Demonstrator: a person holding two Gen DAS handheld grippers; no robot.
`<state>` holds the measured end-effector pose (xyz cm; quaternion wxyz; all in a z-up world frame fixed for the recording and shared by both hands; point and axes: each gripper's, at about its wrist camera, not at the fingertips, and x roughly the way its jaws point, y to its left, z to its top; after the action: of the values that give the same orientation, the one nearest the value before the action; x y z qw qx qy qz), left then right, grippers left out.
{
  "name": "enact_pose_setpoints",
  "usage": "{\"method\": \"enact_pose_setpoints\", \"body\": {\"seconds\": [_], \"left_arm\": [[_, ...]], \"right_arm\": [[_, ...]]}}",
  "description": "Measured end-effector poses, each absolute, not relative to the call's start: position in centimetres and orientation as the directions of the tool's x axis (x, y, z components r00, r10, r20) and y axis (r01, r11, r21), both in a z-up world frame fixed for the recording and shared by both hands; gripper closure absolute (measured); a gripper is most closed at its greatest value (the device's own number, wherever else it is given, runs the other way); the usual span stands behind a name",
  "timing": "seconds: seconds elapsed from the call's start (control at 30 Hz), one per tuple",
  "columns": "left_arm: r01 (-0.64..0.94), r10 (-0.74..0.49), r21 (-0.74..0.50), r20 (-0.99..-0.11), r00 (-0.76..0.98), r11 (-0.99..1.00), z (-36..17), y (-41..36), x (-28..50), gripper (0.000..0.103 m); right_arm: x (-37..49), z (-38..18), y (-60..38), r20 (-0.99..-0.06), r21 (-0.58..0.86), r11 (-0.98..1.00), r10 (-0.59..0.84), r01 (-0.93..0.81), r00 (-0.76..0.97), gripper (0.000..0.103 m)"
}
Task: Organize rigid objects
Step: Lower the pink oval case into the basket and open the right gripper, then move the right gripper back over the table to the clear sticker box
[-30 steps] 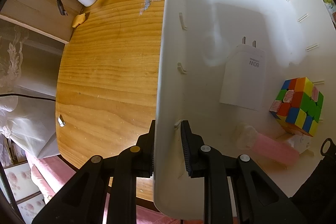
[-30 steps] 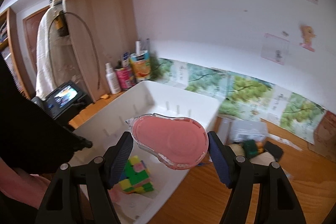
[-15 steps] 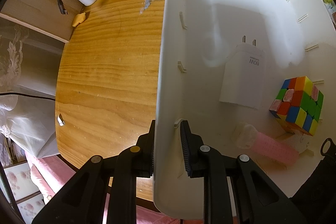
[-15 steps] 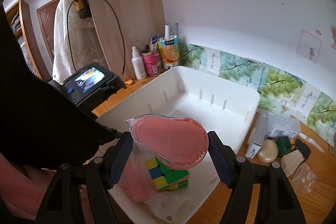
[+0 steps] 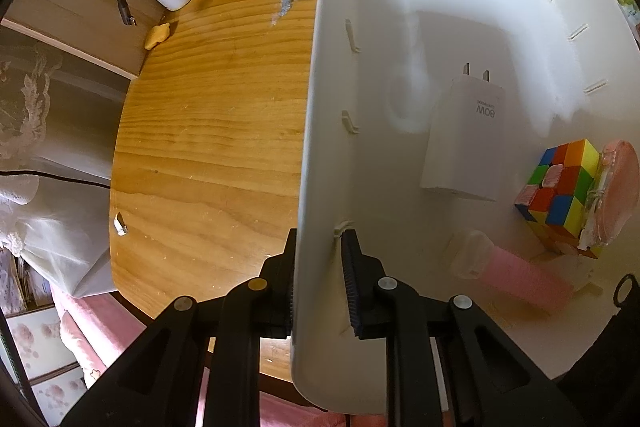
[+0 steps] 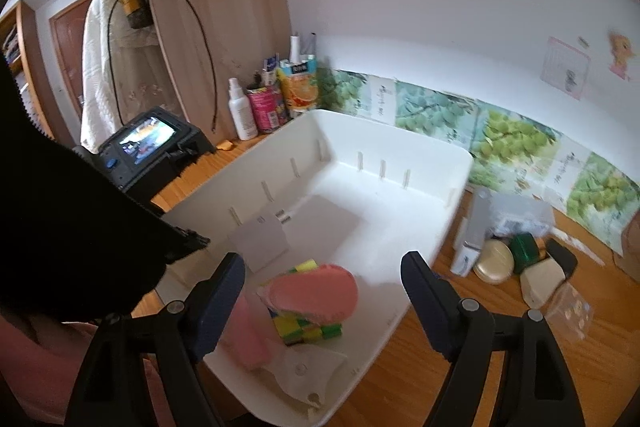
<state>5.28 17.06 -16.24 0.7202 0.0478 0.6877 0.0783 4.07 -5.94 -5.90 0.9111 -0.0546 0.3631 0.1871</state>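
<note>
The right hand-held gripper [image 6: 322, 301], jaws opening and empty, hangs above the pink tape dispenser [image 6: 316, 293] lying on the cube [image 6: 306, 331], while the left hand-held gripper [image 5: 318, 283] clamps the white bin [image 5: 316, 147] wall.

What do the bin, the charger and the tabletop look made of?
White bin: probably moulded plastic, smooth semi-matte, with thin walls, rounded corners and moulded slot ribs.
Charger: likely hard white plastic, matte, with two metal prongs and printed lettering.
Tabletop: wood or wood-look laminate with a glossy amber finish and visible grain; a chip at the edge shows pale, so which one is unclear.
</note>
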Motion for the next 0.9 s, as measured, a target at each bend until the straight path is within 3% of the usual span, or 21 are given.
{"method": "enact_pose_setpoints", "body": {"seconds": [0.53, 0.9], "left_arm": [[-0.080, 0.195, 0.193, -0.980, 0.021, 0.978, -16.1, 16.5, 5.6, 0.081], [-0.146, 0.173, 0.173, -0.985, -0.014, 0.974, -16.4, 18.0, 6.1, 0.080]], "right_arm": [[1.7, -7.9, -16.4, -0.696, 0.037, 0.999, 0.051, -0.036, 0.716, 0.022], [3.8, -9.5, -24.6, -0.754, -0.018, 0.997, -0.065, 0.079, 0.653, 0.022]]}}
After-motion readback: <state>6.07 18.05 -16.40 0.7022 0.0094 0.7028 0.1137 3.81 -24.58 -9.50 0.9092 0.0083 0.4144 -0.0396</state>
